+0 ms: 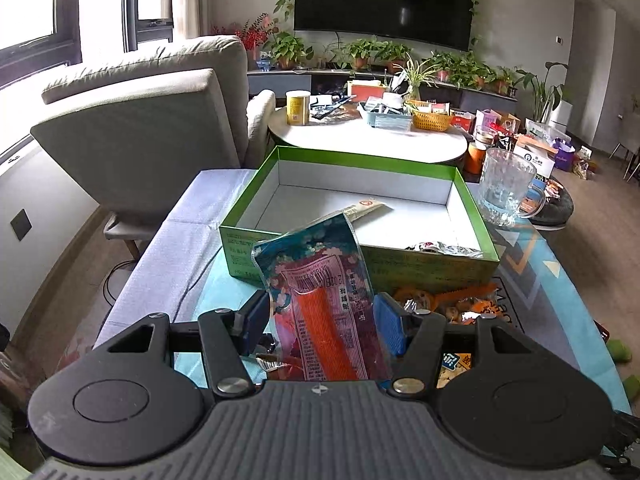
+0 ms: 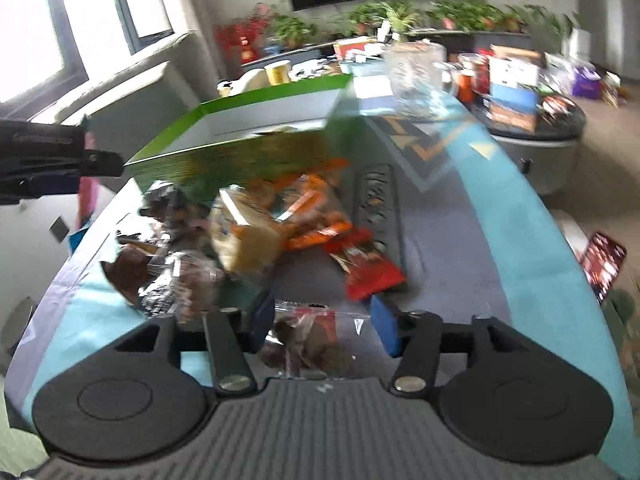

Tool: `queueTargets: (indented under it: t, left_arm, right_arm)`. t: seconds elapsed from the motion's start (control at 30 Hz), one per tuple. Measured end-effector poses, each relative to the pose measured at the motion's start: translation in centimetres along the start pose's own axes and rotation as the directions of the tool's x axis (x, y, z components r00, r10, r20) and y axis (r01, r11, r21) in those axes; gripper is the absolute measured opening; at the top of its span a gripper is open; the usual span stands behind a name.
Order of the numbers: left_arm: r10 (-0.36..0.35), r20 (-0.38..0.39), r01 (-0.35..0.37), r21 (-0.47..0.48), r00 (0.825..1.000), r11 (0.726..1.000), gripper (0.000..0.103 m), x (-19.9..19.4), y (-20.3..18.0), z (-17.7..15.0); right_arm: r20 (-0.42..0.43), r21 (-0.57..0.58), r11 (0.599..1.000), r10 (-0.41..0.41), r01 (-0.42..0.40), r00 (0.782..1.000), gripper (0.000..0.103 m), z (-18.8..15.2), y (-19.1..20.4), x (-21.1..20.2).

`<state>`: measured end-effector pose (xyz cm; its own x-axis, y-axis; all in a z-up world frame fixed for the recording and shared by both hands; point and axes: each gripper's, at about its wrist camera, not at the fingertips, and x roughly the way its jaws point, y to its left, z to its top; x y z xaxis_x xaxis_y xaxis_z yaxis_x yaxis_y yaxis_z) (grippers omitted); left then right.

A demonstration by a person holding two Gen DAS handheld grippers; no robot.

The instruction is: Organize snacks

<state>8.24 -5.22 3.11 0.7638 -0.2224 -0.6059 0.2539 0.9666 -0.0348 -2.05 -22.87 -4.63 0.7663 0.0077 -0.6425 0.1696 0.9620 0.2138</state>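
Observation:
My left gripper [image 1: 322, 320] is shut on a pink and orange snack packet [image 1: 320, 300] and holds it upright just in front of the open green box [image 1: 360, 160]. The box holds a long pale packet [image 1: 366, 208] and a crumpled wrapper [image 1: 444, 249]. In the blurred right wrist view, my right gripper [image 2: 324, 320] stands open around a clear packet with brown pieces [image 2: 308, 340] on the table. A pile of snack packets [image 2: 256, 232] lies ahead of it, before the green box [image 2: 256, 148]. A red packet [image 2: 368, 276] lies to the right of the pile.
A glass mug [image 1: 506, 188] stands right of the box. Loose orange snacks [image 1: 452, 300] lie on the blue patterned cloth [image 1: 552, 280]. A grey sofa [image 1: 140, 128] is at the left, a cluttered round table [image 1: 368, 136] behind the box.

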Motion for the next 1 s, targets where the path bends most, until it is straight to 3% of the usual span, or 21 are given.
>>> queueTargets:
  t: [0.1,0.2,0.33,0.6,0.87,1.0]
  left_arm:
    - [0.003,-0.004,-0.003,-0.002,1.0,1.0,0.055,0.3,0.0,0.0]
    - [-0.008,-0.011,0.008,-0.009,1.0,1.0,0.055,0.6,0.1,0.0]
    - [-0.013,-0.016,0.012,-0.011,1.0,1.0,0.055,0.9,0.2,-0.1]
    - [-0.023,-0.017,0.022,-0.033,1.0,0.999,0.055,1.2,0.8,0.0]
    - [-0.025,-0.012,0.025,-0.04,1.0,0.999,0.055,1.4,1.2,0.1]
    - [-0.022,-0.008,0.021,-0.04,1.0,0.999,0.055,1.4,1.2,0.3]
  right_arm:
    - [0.009,0.047,0.999,0.006,-0.007,1.0,0.048,-0.6,-0.5,-0.7]
    - [0.021,0.044,0.999,-0.006,0.005,1.0,0.048,-1.1,0.0,-1.3]
    - [0.003,-0.047,0.999,-0.002,0.002,1.0,0.048,-1.4,2.0,-1.1]
    - [0.02,-0.261,0.949,-0.175,0.174,0.984,0.048,-2.4,5.5,1.6]
    - [0.007,-0.104,0.986,-0.133,0.133,0.991,0.047,-1.3,2.4,1.2]
    - [0.076,-0.118,0.988,-0.089,0.098,0.993,0.046,-0.3,3.0,0.0]
